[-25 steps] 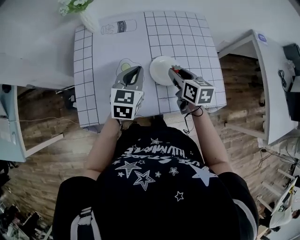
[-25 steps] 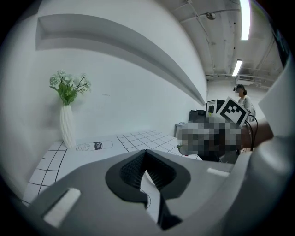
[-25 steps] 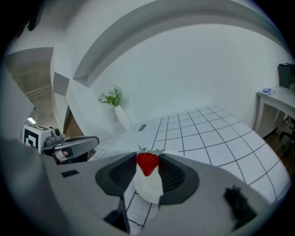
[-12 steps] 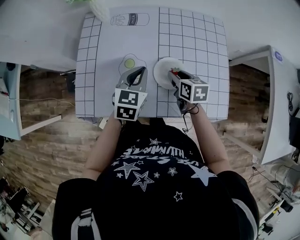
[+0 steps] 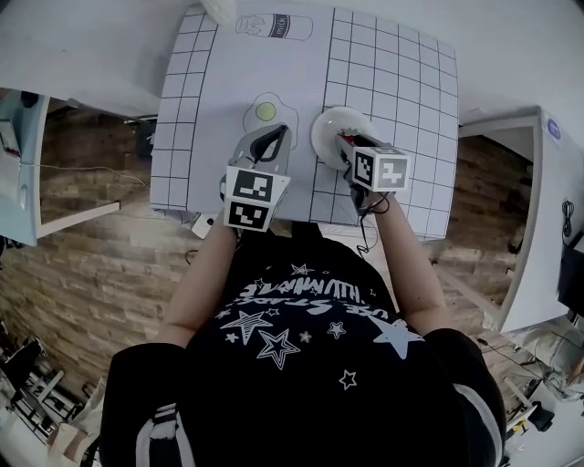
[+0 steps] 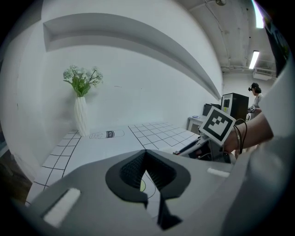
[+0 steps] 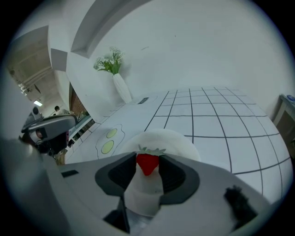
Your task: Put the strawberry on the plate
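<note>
A red strawberry [image 7: 148, 161] with green leaves is pinched between the dark pads of my right gripper [image 7: 148, 168], which is shut on it. It hangs just over the near half of a small white plate [image 7: 173, 138]. In the head view the plate [image 5: 330, 123] lies on the gridded white mat, and the right gripper [image 5: 345, 144] reaches over its near edge. My left gripper [image 5: 269, 141] hovers to the plate's left over a printed fried egg [image 5: 265, 111]. Its jaws [image 6: 145, 154] meet at the tips with nothing between them.
A white vase of flowers [image 6: 81, 115] stands at the mat's far left corner, beside a printed milk bottle [image 5: 274, 25]. The table's near edge [image 5: 274, 222] runs just under both grippers. A white side table [image 5: 538, 210] stands to the right over a brick-patterned floor.
The head view has swung, so the table sits higher and further right. The right gripper has edged a little further over the plate with the strawberry. The left gripper keeps its place.
</note>
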`<state>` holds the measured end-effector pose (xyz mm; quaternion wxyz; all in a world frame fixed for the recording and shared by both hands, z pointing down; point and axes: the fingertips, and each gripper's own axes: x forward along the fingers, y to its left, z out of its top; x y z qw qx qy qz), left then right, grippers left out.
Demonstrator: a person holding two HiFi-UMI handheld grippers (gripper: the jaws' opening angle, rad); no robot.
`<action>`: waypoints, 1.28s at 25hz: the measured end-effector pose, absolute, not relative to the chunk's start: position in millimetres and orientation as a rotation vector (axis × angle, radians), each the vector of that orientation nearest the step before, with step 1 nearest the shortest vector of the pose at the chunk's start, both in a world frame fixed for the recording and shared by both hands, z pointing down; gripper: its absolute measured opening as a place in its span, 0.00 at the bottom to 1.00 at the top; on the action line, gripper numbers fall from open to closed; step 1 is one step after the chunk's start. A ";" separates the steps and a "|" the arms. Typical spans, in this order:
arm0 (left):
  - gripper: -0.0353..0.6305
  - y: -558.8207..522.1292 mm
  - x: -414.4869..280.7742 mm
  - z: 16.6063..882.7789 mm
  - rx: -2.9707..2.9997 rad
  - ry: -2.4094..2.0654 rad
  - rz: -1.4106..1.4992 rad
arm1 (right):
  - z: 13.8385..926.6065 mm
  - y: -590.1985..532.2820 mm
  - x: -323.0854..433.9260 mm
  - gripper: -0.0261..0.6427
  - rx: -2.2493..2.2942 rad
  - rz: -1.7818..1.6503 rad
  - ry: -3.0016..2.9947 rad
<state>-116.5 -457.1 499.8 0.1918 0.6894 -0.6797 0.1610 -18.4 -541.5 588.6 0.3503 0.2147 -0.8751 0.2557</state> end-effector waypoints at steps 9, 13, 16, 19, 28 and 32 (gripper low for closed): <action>0.07 -442.0 -128.7 493.3 1.952 -1.916 0.444 | 581.3 -545.5 -9.3 0.29 0.652 0.637 -2.243; 0.07 -436.1 -133.9 489.5 1.976 -1.910 0.433 | 571.3 -542.1 -3.4 0.29 0.703 0.629 -2.248; 0.07 -433.9 -135.3 484.6 2.011 -1.897 0.423 | 561.6 -539.2 0.8 0.29 0.757 0.625 -2.255; 0.07 -430.5 -135.3 479.4 2.051 -1.880 0.414 | 549.4 -535.1 3.6 0.29 0.815 0.631 -2.281; 0.07 -411.6 -129.6 469.3 2.190 -1.780 0.388 | 505.8 -506.2 15.5 0.29 1.027 0.682 -2.414; 0.07 -403.3 -123.5 468.5 2.264 -1.700 0.394 | 504.6 -477.0 28.0 0.16 1.106 0.703 -2.385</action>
